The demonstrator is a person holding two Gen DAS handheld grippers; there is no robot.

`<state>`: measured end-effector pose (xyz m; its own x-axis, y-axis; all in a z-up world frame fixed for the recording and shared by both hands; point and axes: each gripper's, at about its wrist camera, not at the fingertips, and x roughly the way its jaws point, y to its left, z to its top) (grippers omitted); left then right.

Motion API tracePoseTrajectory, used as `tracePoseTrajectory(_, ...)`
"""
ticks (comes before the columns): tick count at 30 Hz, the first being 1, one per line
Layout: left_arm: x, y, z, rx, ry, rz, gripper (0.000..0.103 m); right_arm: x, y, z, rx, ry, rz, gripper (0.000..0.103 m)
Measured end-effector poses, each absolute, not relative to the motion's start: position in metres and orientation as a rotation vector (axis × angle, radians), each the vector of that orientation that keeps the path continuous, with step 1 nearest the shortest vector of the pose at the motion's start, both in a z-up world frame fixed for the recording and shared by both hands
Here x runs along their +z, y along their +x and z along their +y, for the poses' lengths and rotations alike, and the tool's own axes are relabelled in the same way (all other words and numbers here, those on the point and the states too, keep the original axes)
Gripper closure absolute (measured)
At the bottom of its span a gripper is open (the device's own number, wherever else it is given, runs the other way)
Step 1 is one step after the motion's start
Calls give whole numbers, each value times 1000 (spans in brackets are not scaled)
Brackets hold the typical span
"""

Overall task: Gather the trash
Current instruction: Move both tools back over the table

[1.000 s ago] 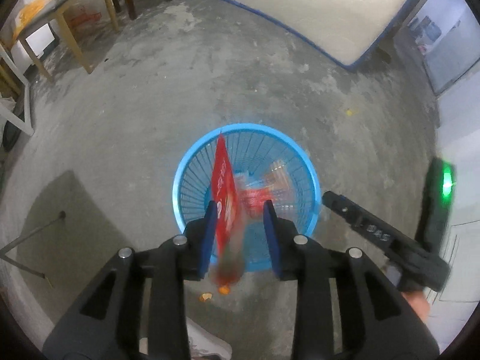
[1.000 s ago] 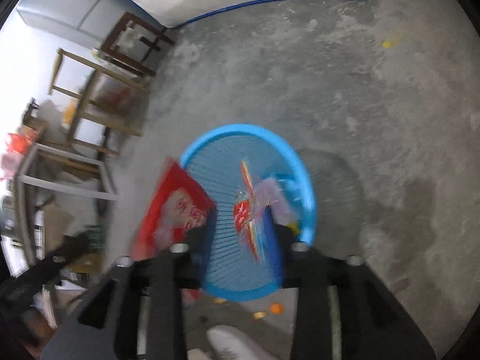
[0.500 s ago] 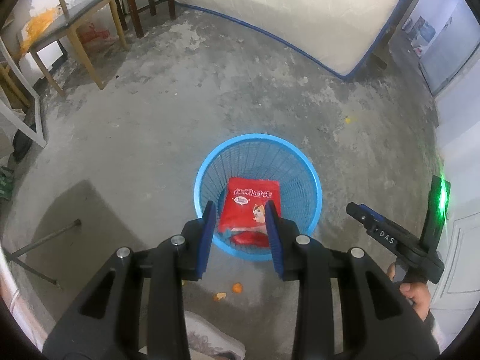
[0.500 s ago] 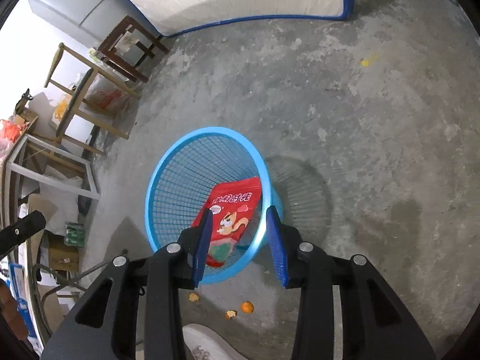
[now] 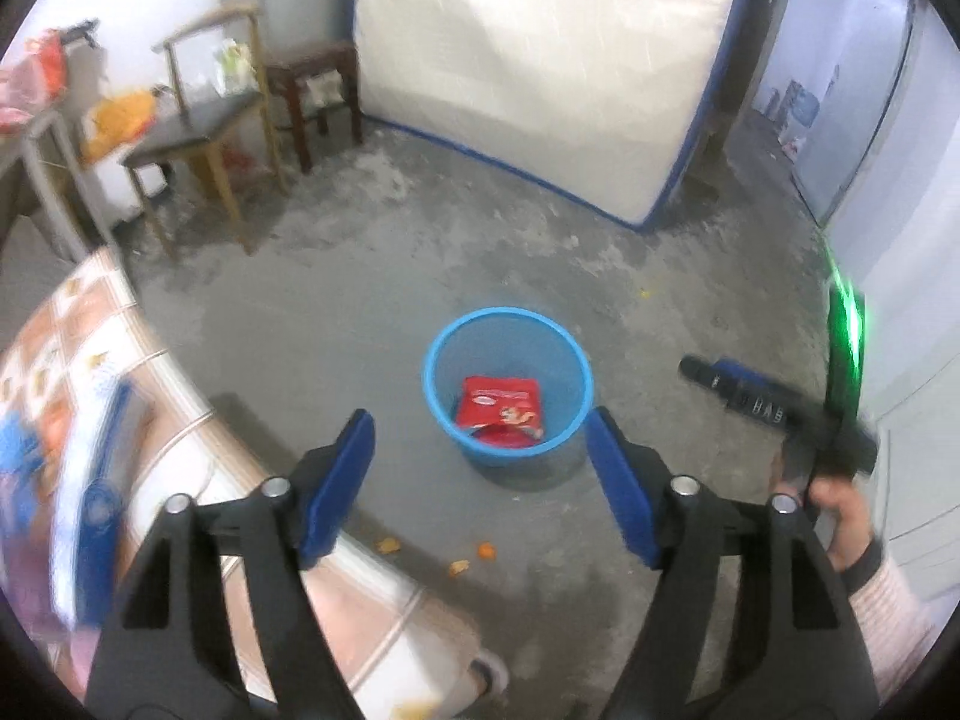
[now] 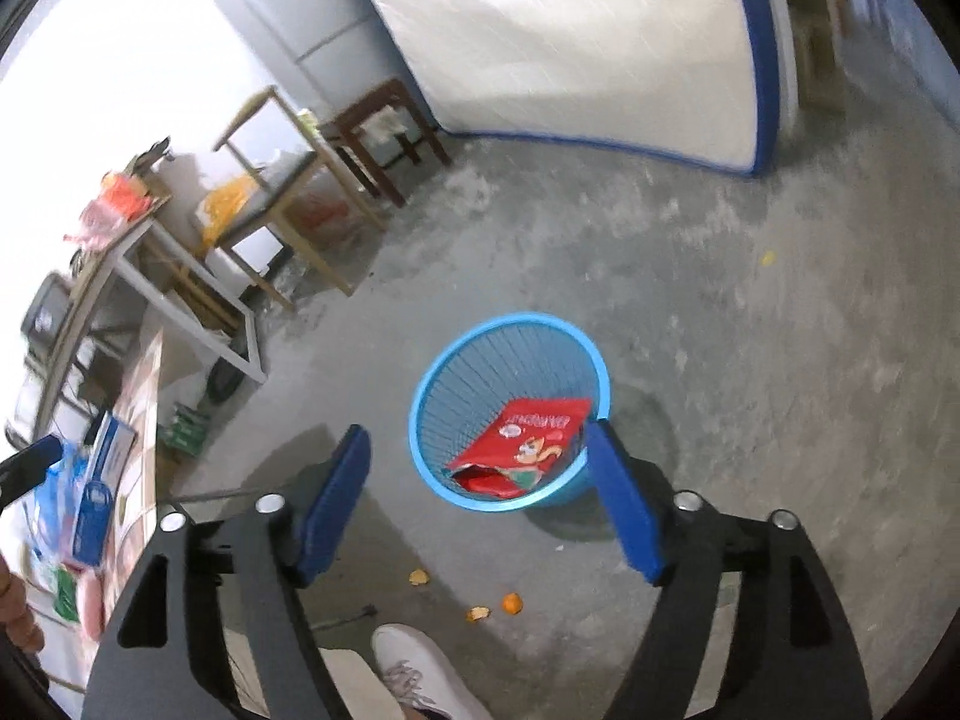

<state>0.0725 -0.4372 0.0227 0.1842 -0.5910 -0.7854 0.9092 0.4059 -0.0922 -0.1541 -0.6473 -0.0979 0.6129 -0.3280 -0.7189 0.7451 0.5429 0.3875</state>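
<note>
While it lies inside the blue mesh wastebasket [image 5: 507, 385], the red snack bag [image 5: 501, 411] sits well beyond and below the left gripper [image 5: 480, 483], seen through the gap between its blue pads and touching neither. From the right wrist view the same bag [image 6: 528, 435] shows just inside the right-hand pad of the right gripper [image 6: 477, 492], again far past the tips. It leans flat against the basket's inner wall, printed face up; its long axis runs from the torn, crumpled end at the basket's bottom, nearest the jaws, up toward the far rim. A second bit of red wrapper shows under that lower end.

Both pairs of jaws stand wide apart with nothing between them; they have just been opening. In the left wrist view the right gripper shows at the right edge, held in the person's hand [image 5: 843, 513] with a striped sleeve behind it.

On the concrete floor [image 6: 750, 312] between the jaws and the basket lie small orange peel scraps [image 6: 498, 606], and a white shoe [image 6: 420, 666] is just under the right jaws. Left of the left jaws is a counter [image 5: 156, 396] with a patterned cloth and blurred items. Far beyond the basket stand wooden chairs [image 5: 210, 138] and a white mattress [image 5: 540, 60] edged in blue.
</note>
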Motion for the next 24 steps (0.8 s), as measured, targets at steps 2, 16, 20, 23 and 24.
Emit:
tracePoseTrajectory(2,26,65,-400,-1083,436,831,22,-77,-147,-629,-688,667,638,19)
tracePoseTrajectory(16,14,83,-173,-800,156,805,8,17,-13,-453,-392,196,702,7)
tracePoseTrajectory(20,8,102,-119,-719,21,828,8,24,21,-404,-282,148,710,7)
tracePoseTrajectory(23,6,109,-95,-699,-47,807,8,30,43,-368,-191,151,698,7)
tracePoseTrajectory(24,3,112,-88,-683,-53,798,8,30,48,-362,-170,159,696,7)
